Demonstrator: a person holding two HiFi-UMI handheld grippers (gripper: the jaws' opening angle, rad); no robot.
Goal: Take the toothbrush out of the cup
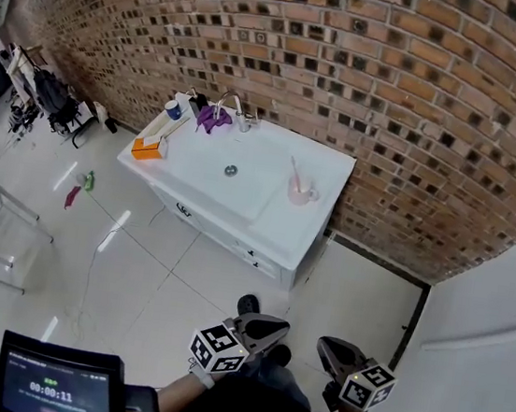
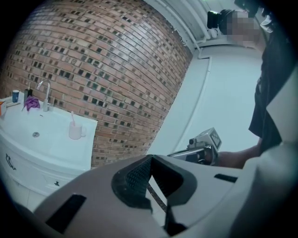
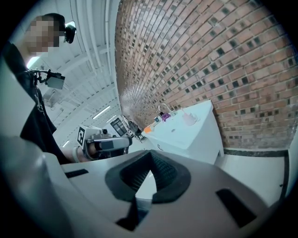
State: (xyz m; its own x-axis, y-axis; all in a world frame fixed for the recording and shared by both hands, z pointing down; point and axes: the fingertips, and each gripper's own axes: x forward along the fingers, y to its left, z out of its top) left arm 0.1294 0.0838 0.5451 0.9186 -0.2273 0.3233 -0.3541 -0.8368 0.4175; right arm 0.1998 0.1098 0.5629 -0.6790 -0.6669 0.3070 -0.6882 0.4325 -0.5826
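A pale pink cup [image 1: 301, 194] stands on the right part of the white sink cabinet [image 1: 329, 167], with a pink toothbrush [image 1: 295, 171] leaning upright in it. The left gripper view shows the cup [image 2: 75, 132] and toothbrush [image 2: 72, 117] far off, and the right gripper view shows the cup [image 3: 190, 119] small in the distance. My left gripper [image 1: 265, 328] and right gripper [image 1: 333, 353] are held low near my body, well short of the cabinet. On the left gripper [image 2: 150, 159] and the right gripper [image 3: 150, 155] the jaws meet at the tip with nothing between them.
A brick wall [image 1: 371, 64] backs the cabinet. On it are a faucet [image 1: 230, 104], a purple cloth [image 1: 213, 118], a blue cup [image 1: 173, 109] and an orange box [image 1: 148, 148]. A white frame [image 1: 8, 243] stands at left; a screen [image 1: 55, 383] sits near my left arm.
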